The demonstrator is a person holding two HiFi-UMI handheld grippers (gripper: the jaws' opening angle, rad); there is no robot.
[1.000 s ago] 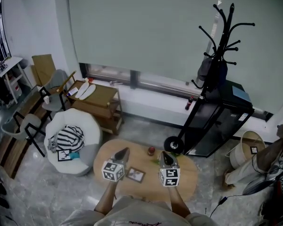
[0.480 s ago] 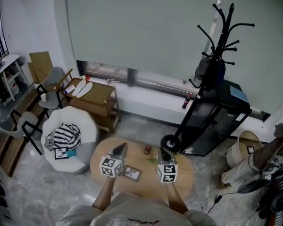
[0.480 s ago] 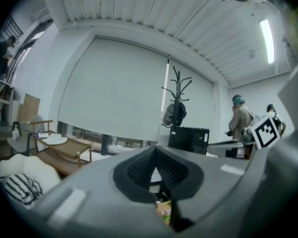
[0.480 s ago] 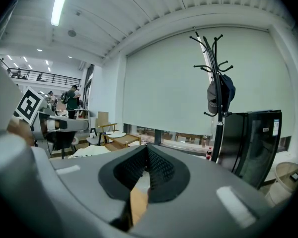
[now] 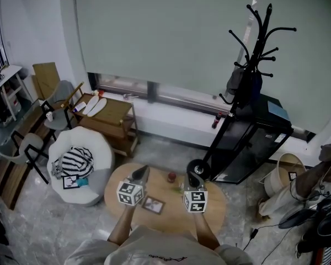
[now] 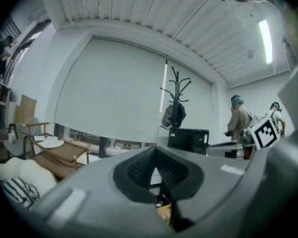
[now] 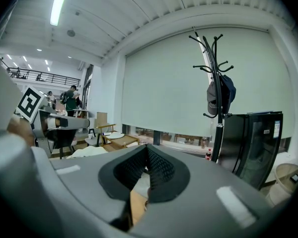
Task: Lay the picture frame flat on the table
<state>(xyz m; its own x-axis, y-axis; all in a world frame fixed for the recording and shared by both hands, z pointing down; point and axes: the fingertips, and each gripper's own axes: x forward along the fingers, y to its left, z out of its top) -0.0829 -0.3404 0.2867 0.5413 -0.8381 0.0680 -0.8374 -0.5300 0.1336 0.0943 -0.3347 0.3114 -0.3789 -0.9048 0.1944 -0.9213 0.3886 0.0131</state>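
Left gripper (image 5: 142,173): jaws pressed together, empty, held above the table (image 5: 171,217).
Right gripper (image 5: 193,175): jaws pressed together, empty.
Picture frame (image 5: 153,205): flat on the table, between both grippers.

Picture frame (image 5: 153,205) lying flat.
Small, dark-edged (pale picture inside), face up on the oval wooden table (image 5: 215,203).

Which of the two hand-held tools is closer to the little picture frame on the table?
The left gripper: the picture frame lies just beside it, while the right gripper is clearly farther off.
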